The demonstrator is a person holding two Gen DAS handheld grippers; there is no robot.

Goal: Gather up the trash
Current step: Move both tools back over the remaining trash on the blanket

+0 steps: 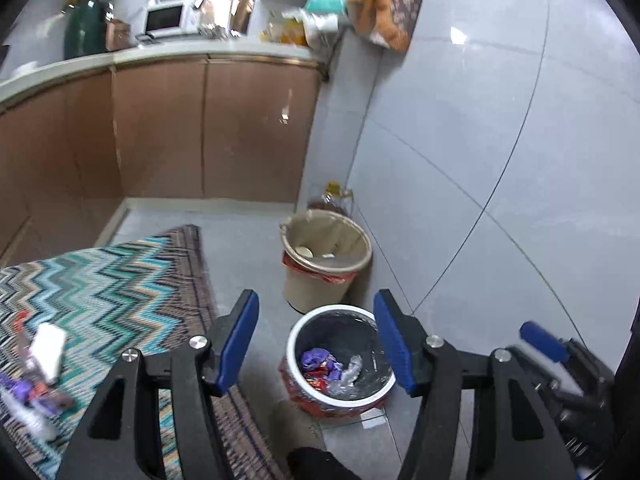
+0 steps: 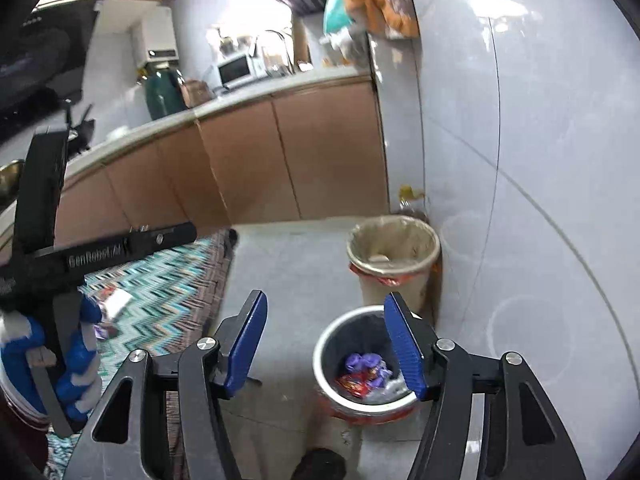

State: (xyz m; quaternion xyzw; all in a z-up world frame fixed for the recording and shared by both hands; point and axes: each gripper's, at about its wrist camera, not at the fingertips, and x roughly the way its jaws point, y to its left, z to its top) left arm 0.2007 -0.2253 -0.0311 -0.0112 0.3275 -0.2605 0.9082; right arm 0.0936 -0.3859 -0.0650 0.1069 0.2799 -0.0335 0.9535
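Observation:
A white-rimmed bin [image 1: 296, 344] with a dark liner stands on the grey floor and holds purple, red and clear wrappers [image 1: 324, 366]; it also shows in the right wrist view [image 2: 326, 346]. My left gripper [image 1: 316, 338] is open and empty above it. My right gripper [image 2: 325, 342] is open and empty, also over the bin; its blue finger shows at the lower right of the left wrist view [image 1: 544, 340]. Loose trash, a white piece [image 1: 48, 350] and purple wrappers [image 1: 24, 392], lies on the zigzag rug [image 1: 100, 284] at the left.
A beige bin [image 1: 326, 258] with a liner and a red bag stands just behind, against the tiled wall [image 1: 480, 120]. Brown kitchen cabinets [image 1: 200, 128] with a worktop and microwave run across the back. The left handle and gloved hand [image 2: 76, 364] fill the right view's left side.

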